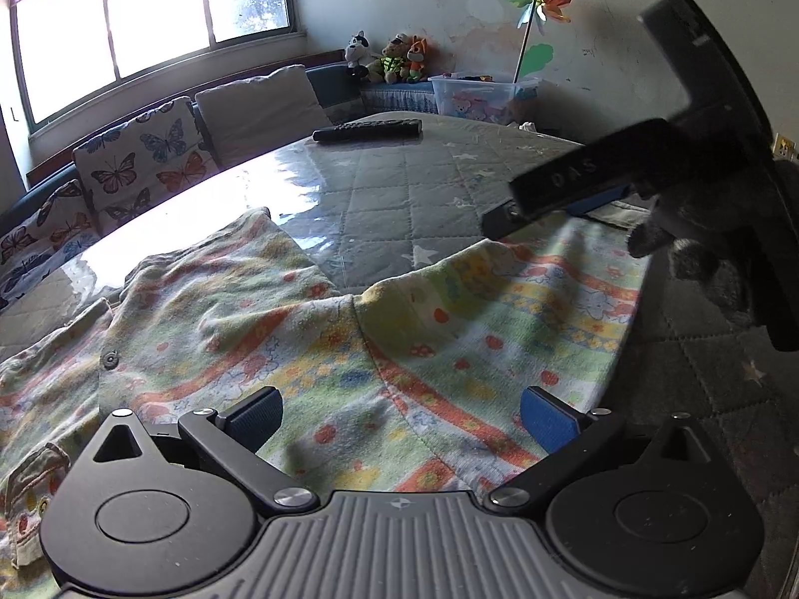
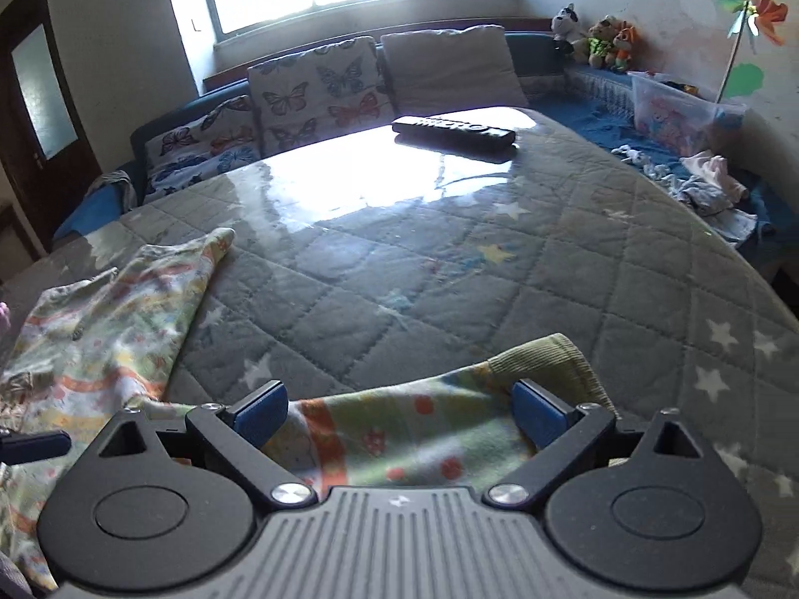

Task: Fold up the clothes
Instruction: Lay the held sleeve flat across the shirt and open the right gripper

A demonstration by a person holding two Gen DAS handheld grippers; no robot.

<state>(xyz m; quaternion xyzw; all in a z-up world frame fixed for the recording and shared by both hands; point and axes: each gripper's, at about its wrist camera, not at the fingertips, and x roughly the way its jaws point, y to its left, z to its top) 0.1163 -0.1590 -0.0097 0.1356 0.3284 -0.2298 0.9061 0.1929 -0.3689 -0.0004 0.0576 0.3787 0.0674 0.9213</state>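
Observation:
A child's pyjama top with a colourful print lies spread on the quilted grey table cover. My left gripper hovers open over the shoulder and sleeve seam, cloth below its blue pads and nothing pinched. The right gripper, held by a gloved hand, sits at the far end of the right sleeve. In the right wrist view my right gripper is open, with the sleeve and its green ribbed cuff lying between the fingers. The shirt's body lies to the left.
A black remote control rests at the table's far side. Beyond it stand butterfly cushions on a blue sofa, plush toys, a clear toy box and a pinwheel. Loose clothes lie at right.

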